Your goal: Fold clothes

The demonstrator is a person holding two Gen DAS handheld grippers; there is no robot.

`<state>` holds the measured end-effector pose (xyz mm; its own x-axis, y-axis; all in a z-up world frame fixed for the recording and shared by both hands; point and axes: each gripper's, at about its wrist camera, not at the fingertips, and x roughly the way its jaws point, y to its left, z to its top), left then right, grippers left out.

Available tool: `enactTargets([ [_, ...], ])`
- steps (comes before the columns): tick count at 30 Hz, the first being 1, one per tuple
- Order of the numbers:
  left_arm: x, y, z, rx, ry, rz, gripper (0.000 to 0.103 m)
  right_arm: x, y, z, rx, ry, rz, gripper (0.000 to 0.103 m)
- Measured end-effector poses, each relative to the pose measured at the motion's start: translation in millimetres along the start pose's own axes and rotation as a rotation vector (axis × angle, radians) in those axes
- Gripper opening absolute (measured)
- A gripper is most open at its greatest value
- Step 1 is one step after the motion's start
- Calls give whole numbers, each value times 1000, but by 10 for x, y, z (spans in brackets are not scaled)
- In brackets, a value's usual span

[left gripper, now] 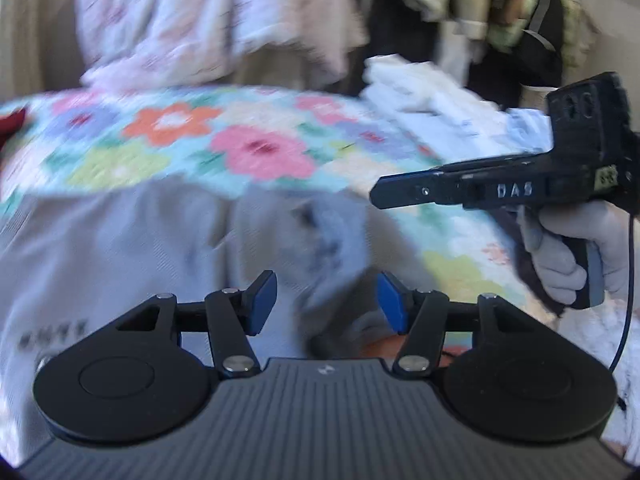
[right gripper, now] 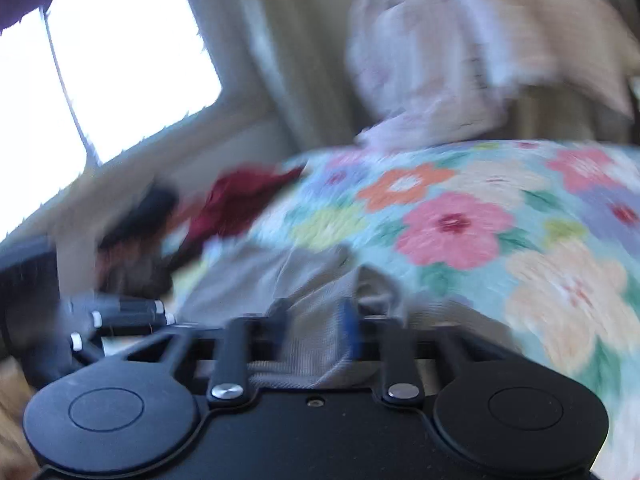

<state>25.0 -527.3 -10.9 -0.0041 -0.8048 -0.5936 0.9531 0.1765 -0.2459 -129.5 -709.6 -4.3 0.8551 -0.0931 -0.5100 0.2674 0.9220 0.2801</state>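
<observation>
**A:** Since both views are smeared, what can you really make out of the left tool (left gripper: 326, 300)?

**B:** Its blue pads (left gripper: 264, 300) stand apart with open space between them. They hang over the grey garment (left gripper: 120, 248), and nothing is pinched there.

**A:** Where does that garment lie?

**B:** On the bed, spread over the near part of the floral quilt (left gripper: 256, 148). It is crumpled, with a raised fold about its middle. Some dark lettering sits on its left part, too blurred to read.

**A:** And the right tool (right gripper: 316, 320)?

**B:** Its own camera shows the pads drawn in close, with grey cloth filling the narrow gap between them. I read that as clamped on the grey garment. From the left wrist it shows side-on at the right edge, fingers together, its tip at the raised fold.

**A:** Who holds it?

**B:** A hand (left gripper: 572, 256) in a pale glove, wrapped around the handle, with a thin black cable hanging beside it.

**A:** What else is on the bed?

**B:** A dark red cloth (right gripper: 240, 200) at the quilt's left edge, well apart from the grey one. A heap of white fabric (left gripper: 420, 92) sits at the far right edge. A pale pink patterned piece (left gripper: 192, 20) rises behind the far edge.

**A:** Anything beyond?

**B:** A bright window (right gripper: 120, 60) on the far left.
</observation>
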Motion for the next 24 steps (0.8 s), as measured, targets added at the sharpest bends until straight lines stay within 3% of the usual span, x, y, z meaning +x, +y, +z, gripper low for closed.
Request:
enactTargets([
  [3,37,128,-83,-62,4,-29,51,322,68,-27,-84,117,-80,18],
  [5,85,168,-119,-85,10,-60,48,513,82,-77,-130,200,-131,34],
  [6,119,173,-131,-82,17,-65,46,556,62,-125,-139,252,-139,37],
  [8,178,174,-153,-73,29,-69,46,585,14,-232,-128,359,-124,37],
  [10,208,154,-168,-65,28,-80,46,478,-20,-354,-94,400,-81,36],
  [12,231,135,-185,-64,23,-94,45,353,-89,-445,-38,406,-43,29],
  [15,261,107,-210,-62,25,-98,46,206,-134,-464,-27,367,-29,29],
  [20,277,67,-248,-58,34,-100,46,4,-115,-251,-31,149,19,31],
  [24,276,51,-259,-56,35,-101,46,238,-127,-201,-72,183,-39,31],
])
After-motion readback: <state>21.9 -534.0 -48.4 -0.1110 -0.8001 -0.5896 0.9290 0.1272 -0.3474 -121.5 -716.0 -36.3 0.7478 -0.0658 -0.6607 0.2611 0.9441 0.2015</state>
